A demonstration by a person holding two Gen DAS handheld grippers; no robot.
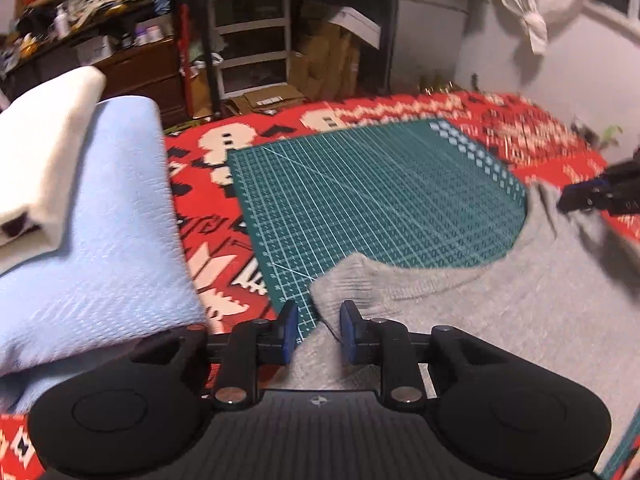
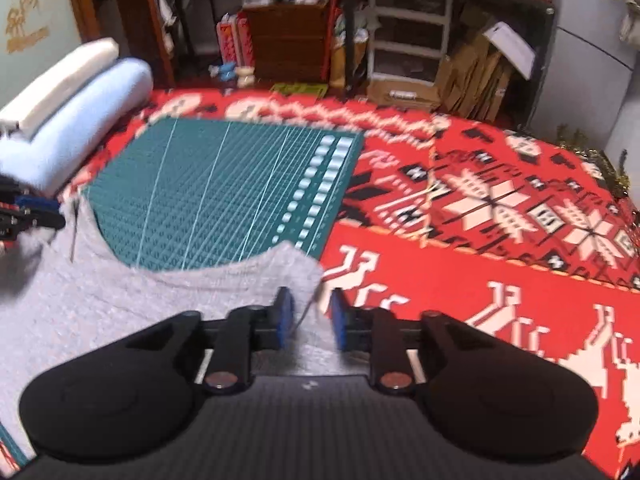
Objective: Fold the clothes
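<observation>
Both jaws parted over one grey garment (image 1: 500, 320), two folded cloths (image 1: 92, 216) beside.

Dim, warm indoor light; motion blur throughout, heavy fisheye bending at the edges.

1. Ahead of you the green cutting mat (image 1: 372, 200) lies bare, open to pass over
2. On your left, stacked folded cloths (image 1: 96, 208) block the way
3. To your right, red patterned blanket (image 2: 500, 248) stays flat, unobstructed
</observation>
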